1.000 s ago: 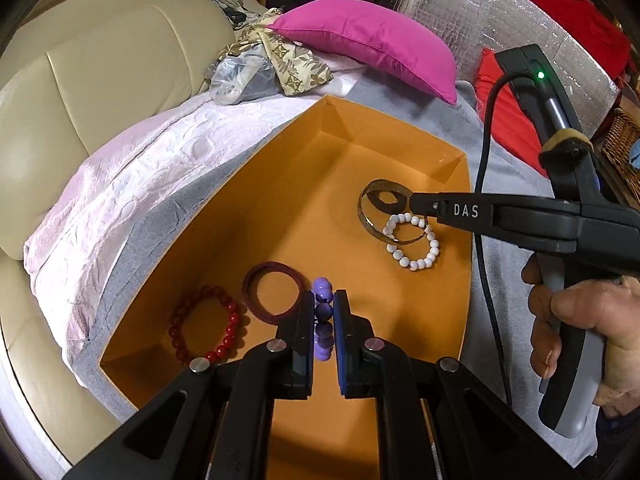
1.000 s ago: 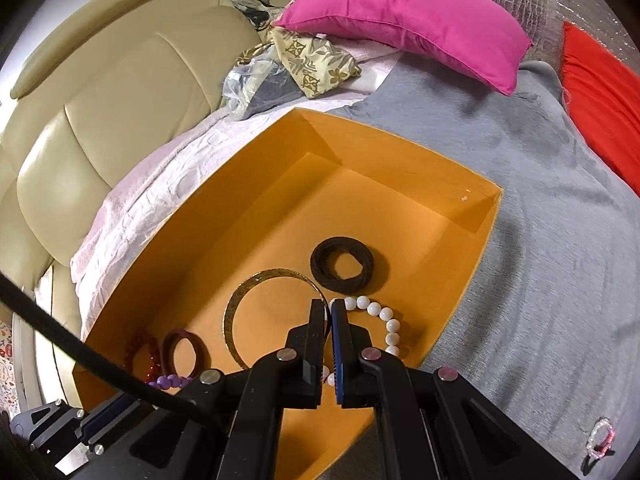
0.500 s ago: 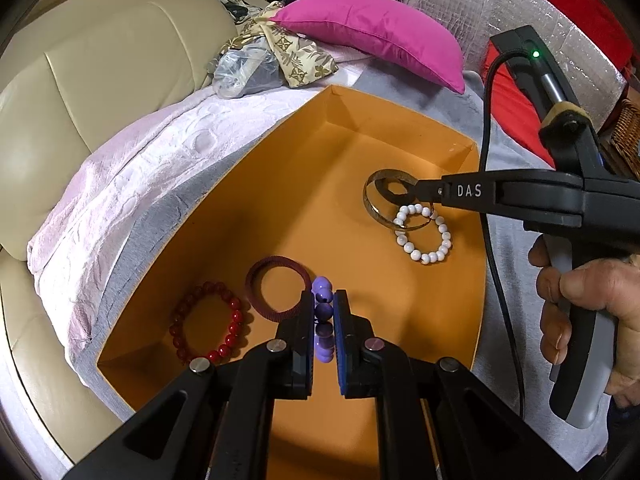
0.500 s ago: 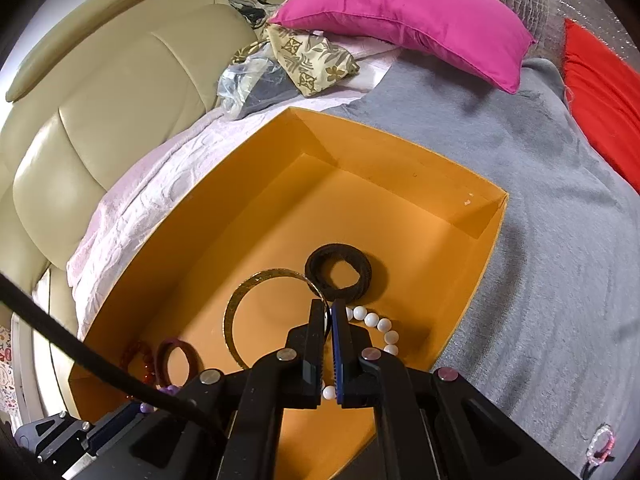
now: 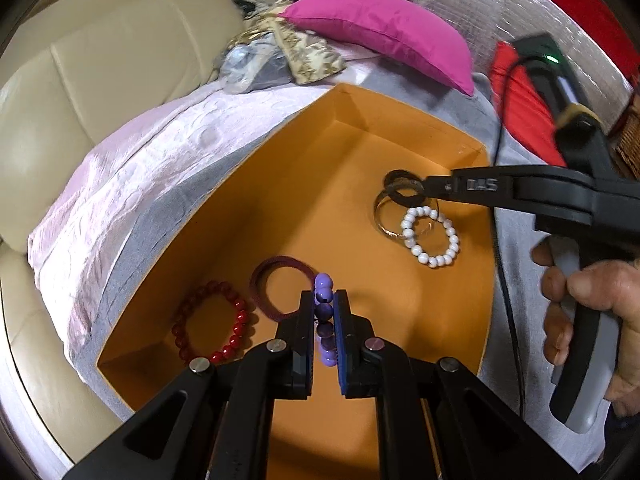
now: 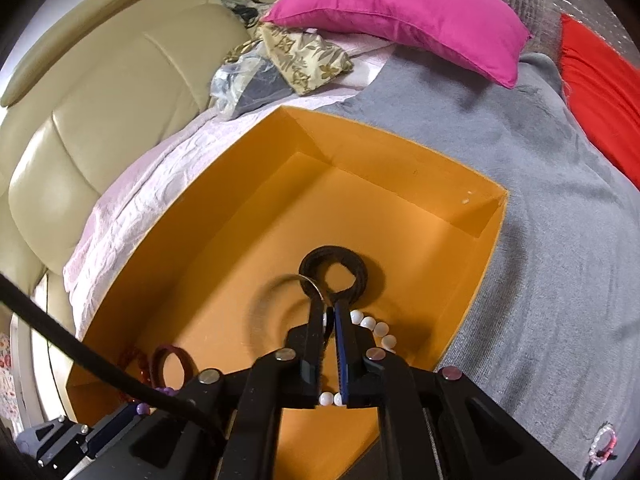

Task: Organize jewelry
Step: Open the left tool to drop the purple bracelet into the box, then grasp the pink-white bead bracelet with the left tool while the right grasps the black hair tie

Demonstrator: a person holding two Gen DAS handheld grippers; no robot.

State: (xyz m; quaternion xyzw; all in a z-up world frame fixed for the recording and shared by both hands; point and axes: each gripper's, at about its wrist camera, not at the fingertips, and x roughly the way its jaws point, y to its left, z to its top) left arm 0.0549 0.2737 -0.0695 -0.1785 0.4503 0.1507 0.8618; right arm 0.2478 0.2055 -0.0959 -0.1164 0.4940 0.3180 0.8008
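Note:
An orange box [image 5: 280,184] [image 6: 400,168] lies on the sofa. My left gripper [image 5: 324,300] is shut on a purple bead bracelet [image 5: 323,282] above the box's near end. Below it lie a red bead bracelet [image 5: 208,320] and a maroon ring [image 5: 276,292]. My right gripper [image 6: 329,312] [image 5: 424,186] is shut on a thin metal bangle [image 6: 280,292] [image 5: 386,220], blurred, held over the box's right side. Beside it are a black ring [image 6: 334,276] [image 5: 402,190] and a white bead bracelet [image 5: 430,236] [image 6: 374,328].
A grey blanket [image 6: 540,240] and a pale pink sheet [image 5: 140,184] lie around the box. A pink pillow [image 6: 400,12] and patterned pouches [image 6: 304,60] sit behind it, a red cushion [image 6: 600,92] at right. A small pink bracelet [image 6: 602,446] lies on the blanket.
My right gripper has moved with the bangle farther into the box toward the black ring; the bangle now blurs. My left gripper has stayed shut on the purple bracelet.

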